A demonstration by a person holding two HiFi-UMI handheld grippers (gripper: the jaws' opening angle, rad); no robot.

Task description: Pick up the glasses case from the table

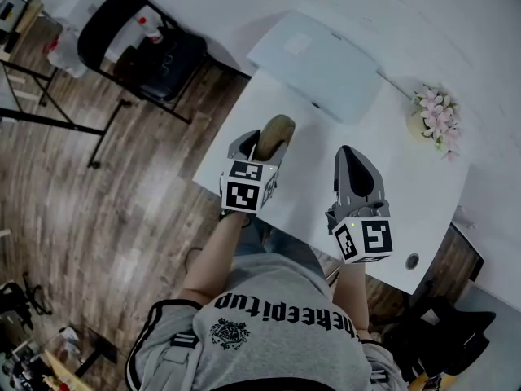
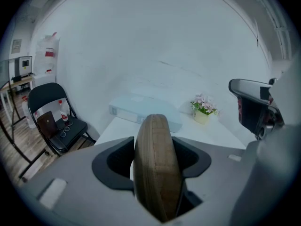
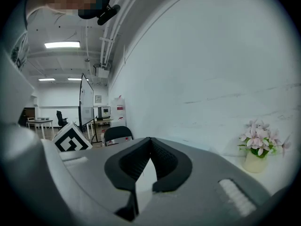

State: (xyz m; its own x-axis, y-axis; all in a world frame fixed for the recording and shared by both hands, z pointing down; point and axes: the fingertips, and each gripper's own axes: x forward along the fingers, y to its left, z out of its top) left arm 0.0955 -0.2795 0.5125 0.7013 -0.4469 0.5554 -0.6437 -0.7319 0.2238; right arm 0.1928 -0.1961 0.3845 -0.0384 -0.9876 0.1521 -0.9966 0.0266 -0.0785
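The brown glasses case point(image 1: 275, 130) stands on edge between the jaws of my left gripper point(image 1: 262, 147), lifted a little above the white table point(image 1: 423, 194) near its left edge. In the left gripper view the case point(image 2: 156, 164) fills the gap, and both pads of the left gripper point(image 2: 153, 142) press its sides. To the right of it my right gripper point(image 1: 348, 155) hovers over the table with its jaws together and nothing in them. The right gripper view shows its tips point(image 3: 149, 140) meeting.
A flat white box point(image 1: 317, 59) lies at the table's far side. A small pot of pink flowers point(image 1: 435, 120) stands at the far right. A black folding chair point(image 1: 151, 47) with small items on it stands on the wood floor to the left.
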